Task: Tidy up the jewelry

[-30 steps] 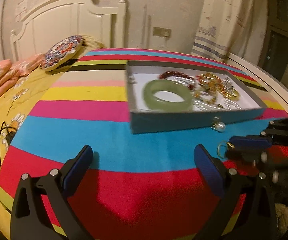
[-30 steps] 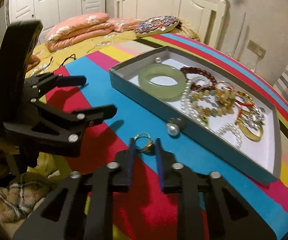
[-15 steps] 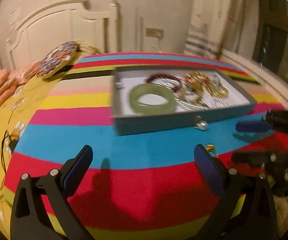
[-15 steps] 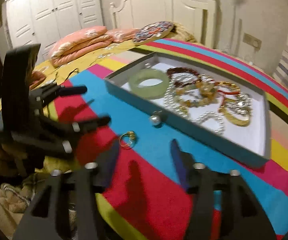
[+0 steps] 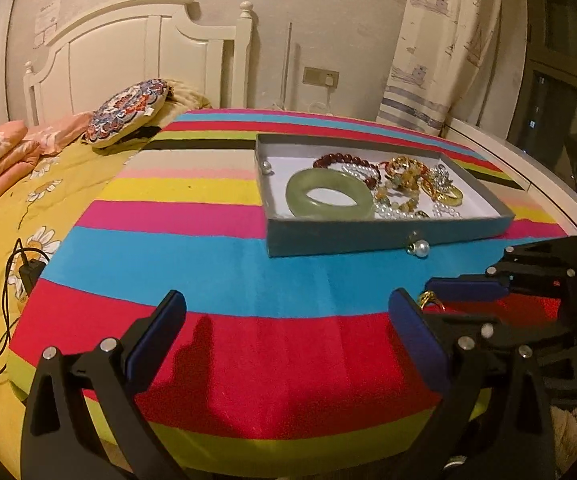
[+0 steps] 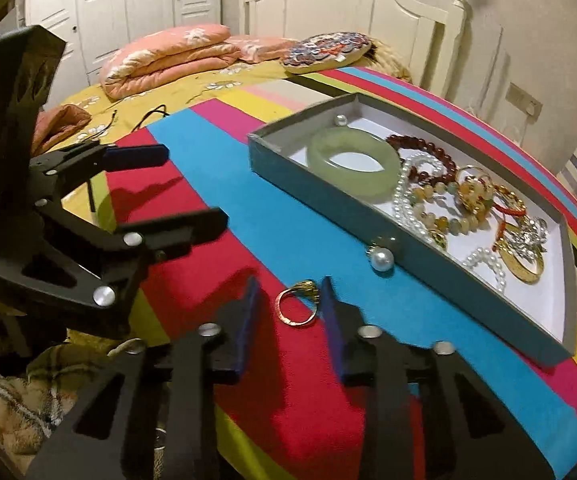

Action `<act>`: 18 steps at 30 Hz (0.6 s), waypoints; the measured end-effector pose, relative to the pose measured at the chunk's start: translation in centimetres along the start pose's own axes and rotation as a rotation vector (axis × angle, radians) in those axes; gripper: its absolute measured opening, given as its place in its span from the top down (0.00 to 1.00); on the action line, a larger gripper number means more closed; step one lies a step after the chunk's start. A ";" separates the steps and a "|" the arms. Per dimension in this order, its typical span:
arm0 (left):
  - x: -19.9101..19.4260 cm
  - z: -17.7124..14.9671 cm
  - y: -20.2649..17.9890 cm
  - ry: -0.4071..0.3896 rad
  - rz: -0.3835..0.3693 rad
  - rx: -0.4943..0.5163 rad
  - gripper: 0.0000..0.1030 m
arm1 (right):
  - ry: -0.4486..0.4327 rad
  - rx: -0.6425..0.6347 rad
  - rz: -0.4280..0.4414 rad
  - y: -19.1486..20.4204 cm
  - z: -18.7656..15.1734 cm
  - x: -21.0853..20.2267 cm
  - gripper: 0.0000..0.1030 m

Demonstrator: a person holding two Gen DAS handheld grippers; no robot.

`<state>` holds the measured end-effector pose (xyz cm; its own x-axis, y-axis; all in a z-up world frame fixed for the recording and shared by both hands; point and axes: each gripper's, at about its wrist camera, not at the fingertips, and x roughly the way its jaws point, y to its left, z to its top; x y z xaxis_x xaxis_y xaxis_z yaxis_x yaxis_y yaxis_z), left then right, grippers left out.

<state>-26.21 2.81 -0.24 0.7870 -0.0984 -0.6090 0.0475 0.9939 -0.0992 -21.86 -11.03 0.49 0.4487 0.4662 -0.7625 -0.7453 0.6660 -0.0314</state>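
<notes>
No writing is legible; the right gripper (image 6: 288, 300), jaws just closing, brackets a gold ring (image 6: 297, 307) near the tray (image 6: 408, 236) without a firm grip; the left gripper (image 5: 288, 320) gapes, released.

You get warm, dim indoor light; shadows fall toward six o'clock on the striped cloth (image 5: 248, 264). Fisheye bending darkens every corner. Your right wrist view blurs slightly at five o'clock.
</notes>
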 end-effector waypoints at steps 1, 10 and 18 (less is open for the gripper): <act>0.0 0.0 0.0 0.002 -0.005 0.001 0.02 | 0.000 0.001 0.000 -0.1 0.0 -0.1 0.80; 1.5 0.9 -4.2 0.078 -0.099 0.079 0.03 | -0.066 0.125 -0.062 -4.4 -1.9 -3.4 0.80; 5.7 3.1 -9.8 0.179 -0.118 0.073 0.32 | -0.135 0.270 -0.108 -9.5 -4.0 -6.6 0.80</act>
<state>-20.28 -7.35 -0.32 0.6520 -0.2152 -0.7270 0.1824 0.9752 -0.1250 -19.74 -22.81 3.24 0.5931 0.4457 -0.6705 -0.5404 0.8377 0.0788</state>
